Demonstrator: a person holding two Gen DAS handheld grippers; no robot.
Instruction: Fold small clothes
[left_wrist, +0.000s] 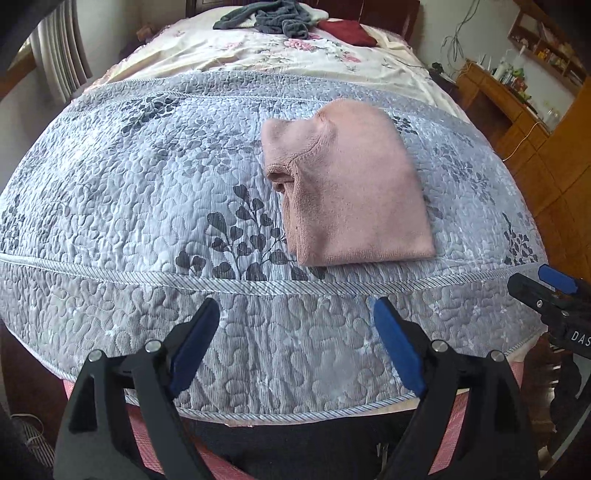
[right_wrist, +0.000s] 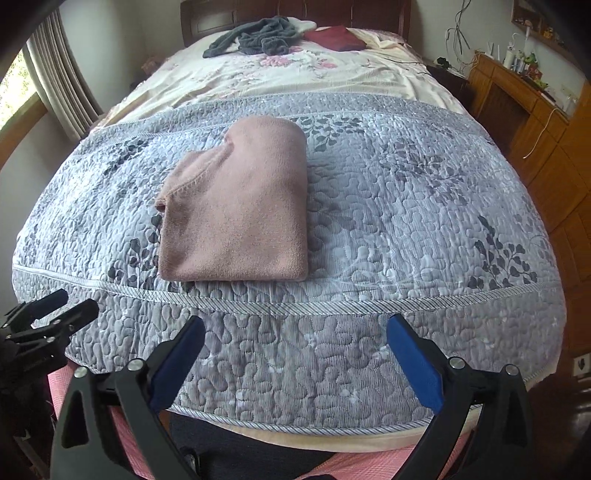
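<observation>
Left wrist view: one folded pink sweater (left_wrist: 351, 184) on quilt (left_wrist: 147, 166); both tongs (left_wrist: 295, 339) (right_wrist: 295, 354) gape wide, empty.

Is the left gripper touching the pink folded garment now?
Apart. The left wrist view shows the left gripper open, with a band of grey quilt between its fingertips and the pink folded garment.

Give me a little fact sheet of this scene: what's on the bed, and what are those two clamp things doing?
surface: grey quilted bedspread with a leaf print
main item: pink knit garment, folded, lying flat
left gripper: open, empty, short of the garment
right gripper: open, empty, short of the garment
far end of bed: heap of grey clothes, dark red folded cloth
</observation>
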